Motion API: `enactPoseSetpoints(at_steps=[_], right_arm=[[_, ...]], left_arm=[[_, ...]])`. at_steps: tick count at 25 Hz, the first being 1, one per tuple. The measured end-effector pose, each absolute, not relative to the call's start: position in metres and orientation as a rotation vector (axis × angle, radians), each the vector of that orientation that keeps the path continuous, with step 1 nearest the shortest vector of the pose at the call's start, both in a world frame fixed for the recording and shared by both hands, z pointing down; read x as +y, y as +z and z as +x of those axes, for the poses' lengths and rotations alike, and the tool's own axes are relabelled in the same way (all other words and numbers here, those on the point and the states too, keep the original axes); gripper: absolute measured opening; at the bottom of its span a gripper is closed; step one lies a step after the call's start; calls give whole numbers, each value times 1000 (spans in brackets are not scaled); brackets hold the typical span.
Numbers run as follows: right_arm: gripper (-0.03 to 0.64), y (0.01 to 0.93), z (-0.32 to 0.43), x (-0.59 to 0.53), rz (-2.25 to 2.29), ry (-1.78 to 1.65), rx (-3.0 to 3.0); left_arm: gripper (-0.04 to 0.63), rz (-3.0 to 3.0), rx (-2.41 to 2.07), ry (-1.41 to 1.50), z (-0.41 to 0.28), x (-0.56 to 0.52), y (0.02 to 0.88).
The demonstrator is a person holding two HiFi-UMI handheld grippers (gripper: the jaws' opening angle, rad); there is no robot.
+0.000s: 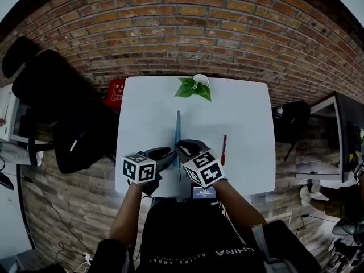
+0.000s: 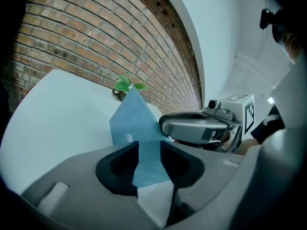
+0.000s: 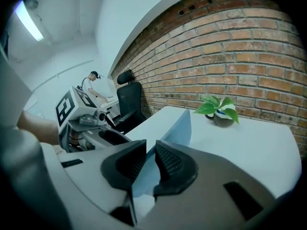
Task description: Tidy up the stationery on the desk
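Note:
A thin blue sheet (image 1: 177, 128) stands on edge above the middle of the white desk (image 1: 244, 112), held up between both grippers. My left gripper (image 1: 166, 153) is shut on its near part; in the left gripper view the blue sheet (image 2: 135, 123) runs up from between the dark pads (image 2: 115, 169). My right gripper (image 1: 184, 149) is shut on the same sheet from the other side, and in the right gripper view the blue sheet (image 3: 176, 127) rises past the ribbed pads (image 3: 169, 161). A red pen (image 1: 223, 149) lies on the desk to the right.
A small potted plant (image 1: 194, 87) stands at the desk's far edge by the brick wall. A black office chair (image 1: 54, 90) and a red box (image 1: 116, 92) are to the left of the desk. A person (image 3: 93, 86) stands far off.

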State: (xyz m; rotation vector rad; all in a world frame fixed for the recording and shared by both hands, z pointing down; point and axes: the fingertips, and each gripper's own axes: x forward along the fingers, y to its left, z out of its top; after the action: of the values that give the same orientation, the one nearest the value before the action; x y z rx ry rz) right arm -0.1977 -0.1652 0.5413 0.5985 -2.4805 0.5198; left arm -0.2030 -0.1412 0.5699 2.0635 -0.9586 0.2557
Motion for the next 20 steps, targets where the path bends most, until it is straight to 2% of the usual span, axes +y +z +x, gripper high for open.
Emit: enactPoseSetpoints(at_steps=[11, 15, 20], right_arm=[[67, 540, -205, -165, 564, 563, -2489], [67, 540, -207, -165, 553, 574, -2490], [69, 539, -210, -164, 542, 575, -2490]], left_arm=[[145, 2092, -914, 293, -202, -132, 547], [209, 2094, -842, 322, -191, -125, 547], [210, 2076, -911, 417, -184, -129, 558]])
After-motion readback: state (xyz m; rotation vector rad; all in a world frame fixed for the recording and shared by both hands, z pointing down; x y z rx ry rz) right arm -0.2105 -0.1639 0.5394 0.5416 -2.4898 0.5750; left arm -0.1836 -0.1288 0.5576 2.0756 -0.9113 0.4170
